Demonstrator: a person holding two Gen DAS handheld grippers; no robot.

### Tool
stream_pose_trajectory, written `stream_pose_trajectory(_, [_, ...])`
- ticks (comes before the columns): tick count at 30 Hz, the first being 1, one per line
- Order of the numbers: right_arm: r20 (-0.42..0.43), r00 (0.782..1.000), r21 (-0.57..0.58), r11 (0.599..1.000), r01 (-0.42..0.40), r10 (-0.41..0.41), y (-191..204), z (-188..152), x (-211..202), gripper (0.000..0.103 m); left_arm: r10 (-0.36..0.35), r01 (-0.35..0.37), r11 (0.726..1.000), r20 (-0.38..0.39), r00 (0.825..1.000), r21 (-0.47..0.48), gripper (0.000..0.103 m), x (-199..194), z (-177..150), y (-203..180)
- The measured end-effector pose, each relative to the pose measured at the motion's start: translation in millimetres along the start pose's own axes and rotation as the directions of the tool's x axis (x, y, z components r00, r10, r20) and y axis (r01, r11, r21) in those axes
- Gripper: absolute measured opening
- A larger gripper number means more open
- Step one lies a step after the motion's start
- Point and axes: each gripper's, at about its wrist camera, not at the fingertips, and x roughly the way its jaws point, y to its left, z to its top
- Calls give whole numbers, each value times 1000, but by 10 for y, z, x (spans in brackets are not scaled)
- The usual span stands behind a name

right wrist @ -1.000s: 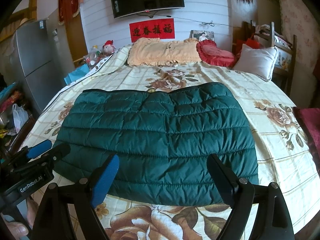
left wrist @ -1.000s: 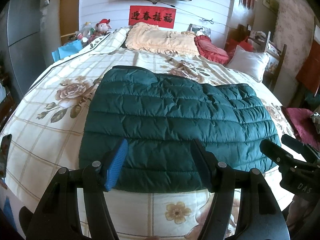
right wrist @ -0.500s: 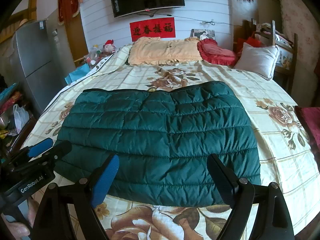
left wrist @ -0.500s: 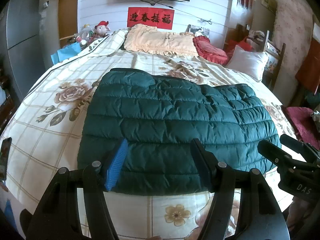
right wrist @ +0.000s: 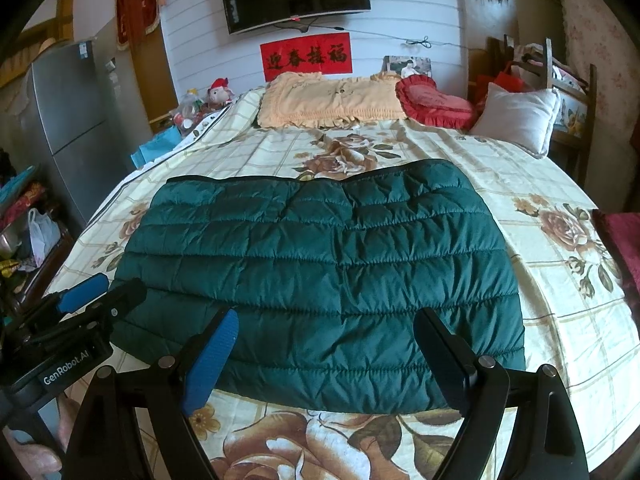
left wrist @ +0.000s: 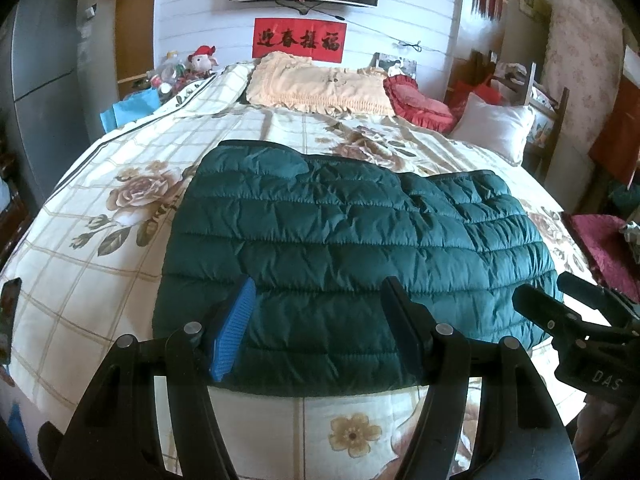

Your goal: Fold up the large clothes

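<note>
A dark green quilted down jacket (left wrist: 352,248) lies folded into a wide flat rectangle on the floral bed cover (left wrist: 80,264); it also shows in the right wrist view (right wrist: 320,264). My left gripper (left wrist: 320,300) is open and empty, hovering over the jacket's near edge toward its left side. My right gripper (right wrist: 326,336) is open and empty over the near edge toward its right side. Each gripper shows in the other's view: the right one at the right (left wrist: 560,300), the left one at the left (right wrist: 104,292).
Pillows lie at the headboard: a peach one (right wrist: 332,100), a red one (right wrist: 436,104), a white one (right wrist: 516,116). A grey fridge (right wrist: 68,120) stands left of the bed. A phone (left wrist: 9,316) lies at the bed's left edge. A wooden chair (right wrist: 560,80) stands at the right.
Both grippers have drifted slightly forward and up over the jacket's near edge. Both stay open. The jacket has not moved.
</note>
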Motion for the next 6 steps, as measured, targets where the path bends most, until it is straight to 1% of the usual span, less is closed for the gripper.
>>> stream_pose_trajectory(3, [-5, 1000, 4, 1000, -1, 1, -8, -13, 17, 88, -8, 8, 1000, 25, 1000, -6, 66, 0, 6, 16])
stream_pose_trajectory(6, [-10, 1000, 5, 1000, 1, -1, -29, -23, 30, 88, 0, 0, 1000, 19, 1000, 1, 66, 35, 16, 37])
